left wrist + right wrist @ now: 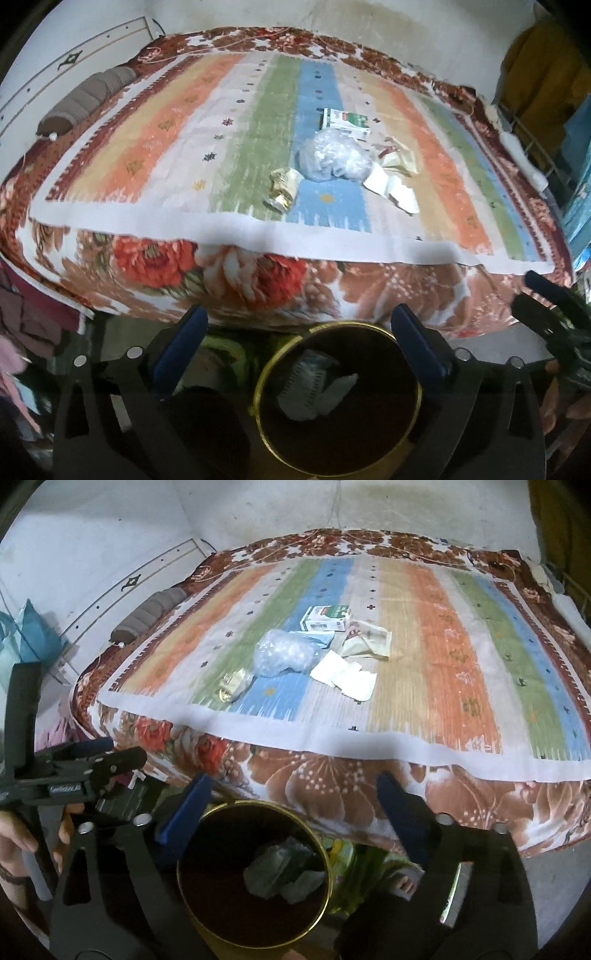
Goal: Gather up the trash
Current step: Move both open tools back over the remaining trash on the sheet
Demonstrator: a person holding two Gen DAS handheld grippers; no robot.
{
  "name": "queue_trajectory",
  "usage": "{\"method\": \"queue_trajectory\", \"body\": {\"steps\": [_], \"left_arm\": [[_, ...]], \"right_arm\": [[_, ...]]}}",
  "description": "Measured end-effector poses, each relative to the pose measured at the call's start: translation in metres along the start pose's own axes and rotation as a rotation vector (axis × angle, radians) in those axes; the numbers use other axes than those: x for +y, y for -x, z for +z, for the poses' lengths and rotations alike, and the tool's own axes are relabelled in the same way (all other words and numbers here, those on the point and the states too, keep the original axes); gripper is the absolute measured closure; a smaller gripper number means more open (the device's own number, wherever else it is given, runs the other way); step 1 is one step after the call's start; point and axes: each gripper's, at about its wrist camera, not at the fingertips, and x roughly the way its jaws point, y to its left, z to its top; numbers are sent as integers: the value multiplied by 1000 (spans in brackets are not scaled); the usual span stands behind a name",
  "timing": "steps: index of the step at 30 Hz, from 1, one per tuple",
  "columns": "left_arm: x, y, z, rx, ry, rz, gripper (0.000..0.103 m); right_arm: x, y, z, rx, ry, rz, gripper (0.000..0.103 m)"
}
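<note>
Trash lies mid-bed on a striped cloth: a green-white carton [345, 122] [325, 618], a crumpled clear plastic bag [334, 157] [286, 657], a gold foil wrapper [282, 190] [232, 685], white paper pieces [391, 186] [345, 675] and a beige wrapper [399, 158] [369, 640]. A dark round bin with a gold rim [258, 387] [327, 871] stands on the floor before the bed and holds crumpled paper [317, 384] [280, 871]. My left gripper [299, 317] and right gripper [295, 786] are both open and empty above the bin.
The bed [258, 284] has a floral blanket hanging over its near edge. A brown bolster pillow [85, 103] lies at the far left. The right gripper's body shows at the right edge of the left wrist view [550, 306]. Walls stand behind the bed.
</note>
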Motion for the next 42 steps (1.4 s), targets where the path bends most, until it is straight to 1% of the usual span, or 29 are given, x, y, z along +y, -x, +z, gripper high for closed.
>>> {"method": "queue_trajectory", "body": {"steps": [3, 7, 11, 14, 19, 23, 25, 27, 31, 34, 38, 42], "left_arm": [[2, -9, 20, 10, -38, 41, 6], [2, -23, 40, 39, -63, 41, 6], [3, -32, 63, 9, -105, 102, 6], [5, -37, 76, -9, -136, 115, 6], [8, -58, 90, 28, -150, 103, 6], [12, -75, 97, 44, -150, 91, 6], [18, -84, 99, 65, -123, 69, 6], [25, -96, 100, 115, -79, 29, 6], [32, -114, 99, 167, -18, 8, 6], [35, -123, 101, 176, 2, 15, 6], [36, -136, 105, 184, -28, 41, 6], [37, -145, 106, 206, -45, 49, 6]], "right_arm": [[-1, -7, 10, 6, 18, -6, 9], [-7, -16, 28, -1, -1, 15, 9], [-11, -20, 41, -26, -3, 20, 9], [-15, -29, 50, -15, -10, 30, 9], [-15, -40, 66, -30, 1, 38, 9], [-16, -53, 78, -31, 26, 25, 9], [-18, -61, 83, -29, 29, 23, 9], [-18, -68, 89, -33, 58, 12, 9], [-19, -82, 103, -43, 96, 26, 9], [-15, -95, 108, -28, 125, 35, 9], [-11, -111, 117, -20, 166, 36, 9], [-10, -122, 127, -9, 159, 57, 9]]}}
